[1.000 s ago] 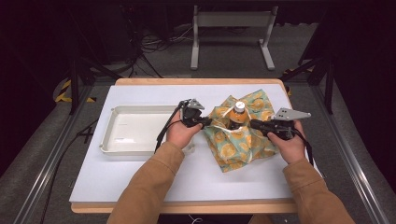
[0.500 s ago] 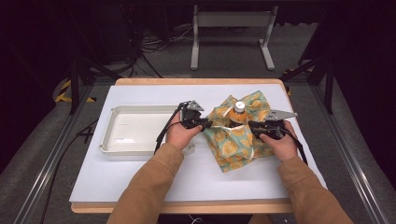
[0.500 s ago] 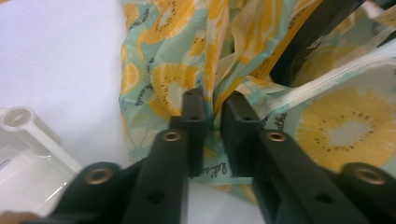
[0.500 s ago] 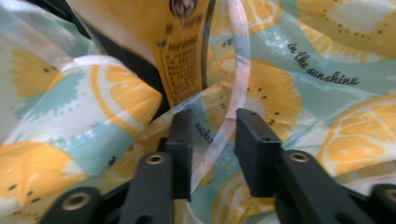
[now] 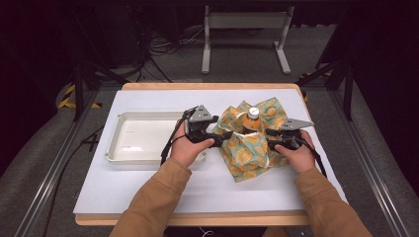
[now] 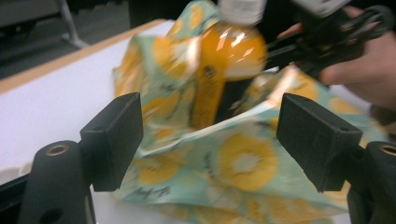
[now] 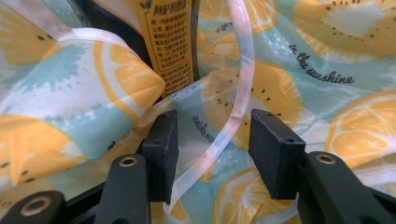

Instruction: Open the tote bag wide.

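An orange juice bottle (image 5: 249, 120) with a white cap stands upright in a teal bag with a citrus print (image 5: 247, 153). My left gripper (image 5: 225, 134) is at the bag's left side. In the left gripper view it (image 6: 210, 135) is open; its jaws have just been opening, with the bag (image 6: 233, 163) lying loose between them and the bottle (image 6: 229, 60) behind. My right gripper (image 5: 271, 138) is at the bag's right side. It (image 7: 212, 149) is open too, having just been opening, and the white strap (image 7: 243, 88) runs untouched between its pads, below the bottle (image 7: 170, 42).
An empty white tray (image 5: 112, 157) sits left of the bag on the white table mat (image 5: 148, 192). The wooden table edge (image 5: 207, 86) runs along the back. Dark floor, metal rails and a grey stand (image 5: 244, 22) lie beyond.
The right gripper has slid a little left and lower, closer to the bottle. The left gripper has shifted slightly. The bottle stays upright in the bag.
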